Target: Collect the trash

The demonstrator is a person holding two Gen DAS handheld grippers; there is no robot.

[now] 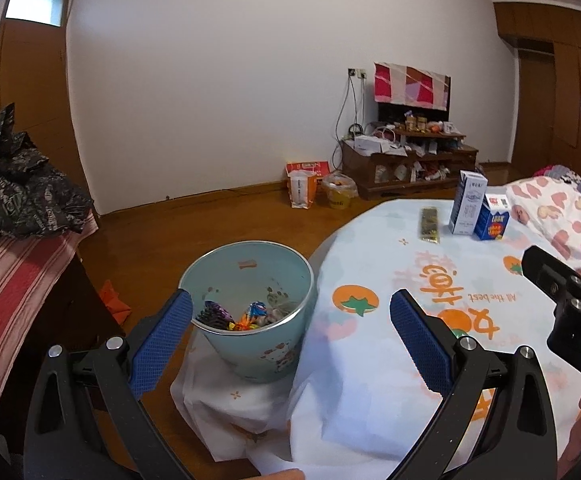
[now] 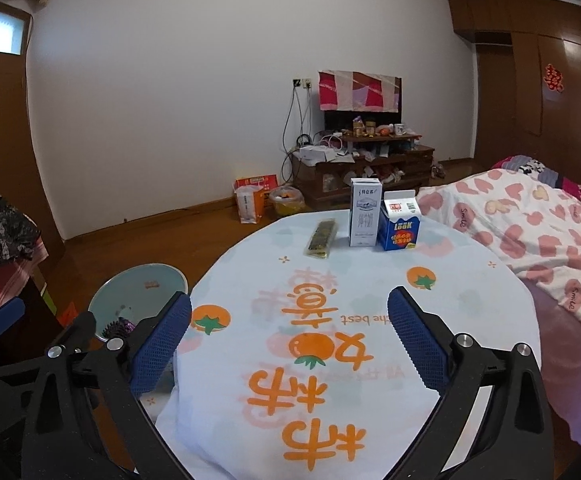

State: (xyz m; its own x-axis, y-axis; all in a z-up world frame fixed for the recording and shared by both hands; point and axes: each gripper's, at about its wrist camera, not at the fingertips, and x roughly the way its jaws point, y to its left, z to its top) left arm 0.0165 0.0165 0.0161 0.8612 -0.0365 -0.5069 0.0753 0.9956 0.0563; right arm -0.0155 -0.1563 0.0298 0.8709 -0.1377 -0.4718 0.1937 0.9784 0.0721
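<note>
A pale blue bin (image 1: 250, 312) stands on the floor left of the round table, with several crumpled wrappers (image 1: 246, 318) inside. On the table's far side lie a flat dark snack bar (image 2: 322, 238), a tall white carton (image 2: 364, 212) and a small blue carton (image 2: 400, 226). My left gripper (image 1: 290, 312) is open over the bin and the table edge, nothing between its blue pads. My right gripper (image 2: 289, 314) is open above the orange-printed tablecloth (image 2: 350, 380), empty too. The bin (image 2: 138, 300) shows at lower left in the right wrist view.
A bed with a heart-patterned quilt (image 2: 530, 232) lies right of the table. A striped surface with a dark bag (image 1: 14, 184) is at the left. Bags (image 2: 250, 200) and a cluttered TV stand (image 2: 362, 160) line the far wall. Wooden floor lies between.
</note>
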